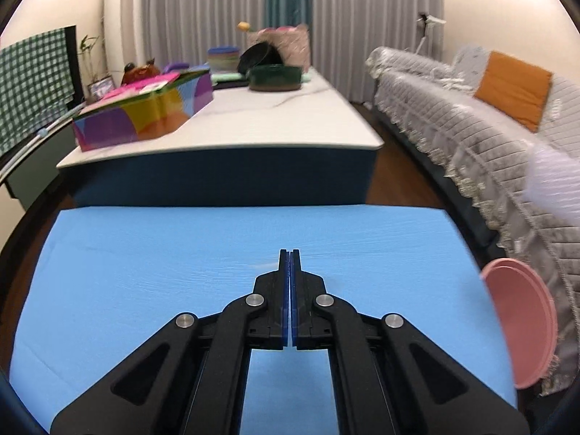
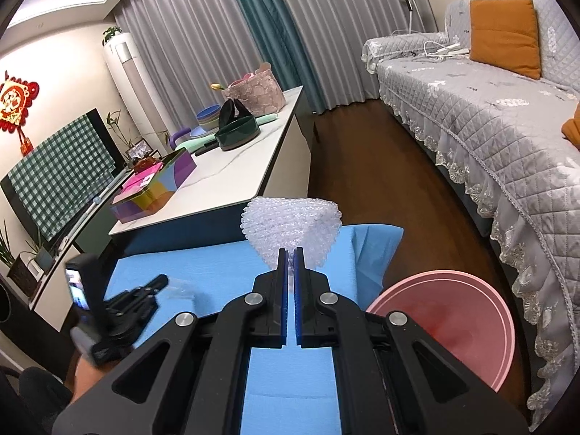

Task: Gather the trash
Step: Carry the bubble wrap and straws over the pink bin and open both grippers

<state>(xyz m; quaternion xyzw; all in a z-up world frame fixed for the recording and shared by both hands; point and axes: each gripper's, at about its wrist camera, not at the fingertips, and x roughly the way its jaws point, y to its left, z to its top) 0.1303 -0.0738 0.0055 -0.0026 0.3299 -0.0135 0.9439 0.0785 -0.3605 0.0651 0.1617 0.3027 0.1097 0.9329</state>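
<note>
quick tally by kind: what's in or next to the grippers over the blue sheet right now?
Grippers: 2, the left gripper shut on nothing, the right gripper shut on the bubble wrap
Bubble wrap: 1
Pink basin: 1, beside the blue sheet
Blue sheet: 1
Total: 5

Right gripper (image 2: 290, 253) pinches a crumpled piece of bubble wrap (image 2: 291, 228); the wrap fans out above the nearly closed fingertips. Below lies a blue table cover (image 2: 203, 264). Pink basin (image 2: 453, 322) sits lower right, beside the cover's edge. Left gripper (image 2: 159, 284), blurred, at lower left over the blue cover. Grey quilted sofa (image 2: 471, 127) at right.
</note>
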